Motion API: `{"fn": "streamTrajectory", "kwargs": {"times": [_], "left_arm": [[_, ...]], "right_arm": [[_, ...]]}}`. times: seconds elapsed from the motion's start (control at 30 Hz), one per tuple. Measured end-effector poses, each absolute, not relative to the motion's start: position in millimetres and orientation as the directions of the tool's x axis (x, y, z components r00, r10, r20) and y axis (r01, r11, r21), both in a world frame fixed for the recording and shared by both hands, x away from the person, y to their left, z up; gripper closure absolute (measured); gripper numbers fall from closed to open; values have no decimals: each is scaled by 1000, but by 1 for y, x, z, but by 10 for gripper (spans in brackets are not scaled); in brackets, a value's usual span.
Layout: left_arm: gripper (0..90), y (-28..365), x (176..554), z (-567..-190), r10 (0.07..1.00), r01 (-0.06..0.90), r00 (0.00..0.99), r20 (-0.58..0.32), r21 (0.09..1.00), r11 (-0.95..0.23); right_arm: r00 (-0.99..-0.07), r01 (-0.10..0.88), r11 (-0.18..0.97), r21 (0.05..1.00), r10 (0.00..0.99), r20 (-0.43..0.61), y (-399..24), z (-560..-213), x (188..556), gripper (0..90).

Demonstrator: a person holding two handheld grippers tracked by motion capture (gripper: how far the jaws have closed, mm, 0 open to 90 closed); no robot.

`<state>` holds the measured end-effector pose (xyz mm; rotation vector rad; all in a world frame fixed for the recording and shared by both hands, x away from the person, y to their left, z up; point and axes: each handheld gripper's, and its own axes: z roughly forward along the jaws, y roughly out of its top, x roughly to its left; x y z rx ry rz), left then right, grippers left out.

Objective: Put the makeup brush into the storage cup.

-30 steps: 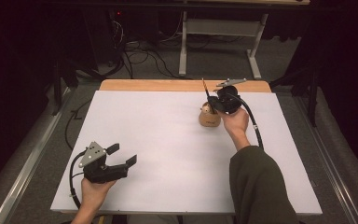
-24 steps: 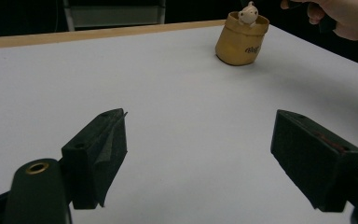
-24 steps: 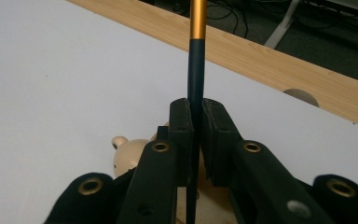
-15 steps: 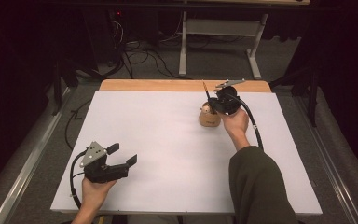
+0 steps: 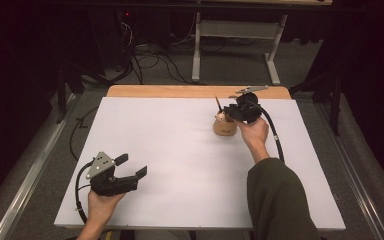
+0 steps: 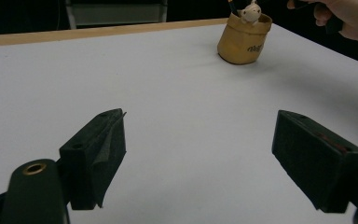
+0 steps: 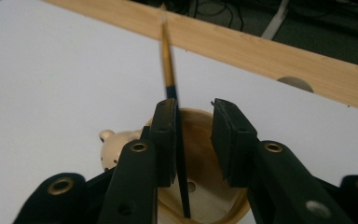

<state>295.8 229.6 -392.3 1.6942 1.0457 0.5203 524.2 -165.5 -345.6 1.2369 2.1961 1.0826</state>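
Note:
A tan holder [image 5: 225, 127] with a small pale bear figure [image 7: 114, 149] on its rim stands at the table's far right. A thin pencil [image 7: 168, 65] stands in it, its tip on the holder's floor. My right gripper [image 7: 195, 135] hovers right above the holder [image 7: 200, 140]. Its jaws have just been opening; the pencil leans on the left pad with a gap to the right pad. My left gripper [image 5: 132, 167] rests low near the front left, open and holding nothing. From the left gripper [image 6: 205, 154], the holder [image 6: 244, 39] sits far ahead.
The white table top [image 5: 180, 150] has a wooden strip [image 5: 180, 91] along its far edge. Behind it, on the floor, are cables and a metal stand [image 5: 235, 30]. A black cable [image 5: 275, 135] trails from the right gripper past the person's sleeve [image 5: 280, 200].

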Motion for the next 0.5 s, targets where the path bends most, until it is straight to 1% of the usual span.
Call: {"fn": "streamTrajectory", "kwargs": {"times": [0.07,0.5], "left_arm": [[178,229,296,-392,838,391,527,-143,916,-89],[178,230,297,-393,841,395,522,-141,914,-92]], "right_arm": [[-530,536,304,788,847,34,-169,-344,521,680],[-536,496,278,823,843,38,-182,-331,506,572]]}}
